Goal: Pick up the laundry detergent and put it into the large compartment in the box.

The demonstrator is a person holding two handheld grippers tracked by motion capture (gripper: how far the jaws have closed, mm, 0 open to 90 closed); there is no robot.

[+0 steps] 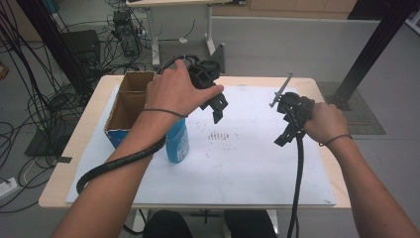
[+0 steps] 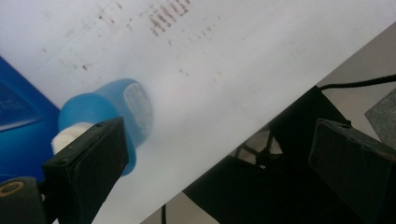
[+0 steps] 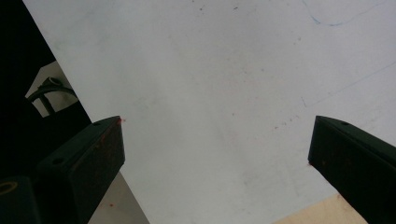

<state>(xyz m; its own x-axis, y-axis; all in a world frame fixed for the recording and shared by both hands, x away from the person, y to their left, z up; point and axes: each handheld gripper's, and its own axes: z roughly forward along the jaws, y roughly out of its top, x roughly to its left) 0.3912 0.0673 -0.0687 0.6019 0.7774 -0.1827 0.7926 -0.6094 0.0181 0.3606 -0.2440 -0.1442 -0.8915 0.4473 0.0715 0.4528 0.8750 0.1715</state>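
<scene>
Jaws wide apart on both grippers, nothing between them: left gripper (image 1: 216, 105) hovers above the blue bottle (image 1: 177, 141) at centre left, right gripper (image 1: 289, 130) centre right over white sheet (image 1: 247, 168).

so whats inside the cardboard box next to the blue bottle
The cardboard box is open on top, showing bare brown inner walls and a divider. Its floor is hidden by the near wall and the left hand.
</scene>
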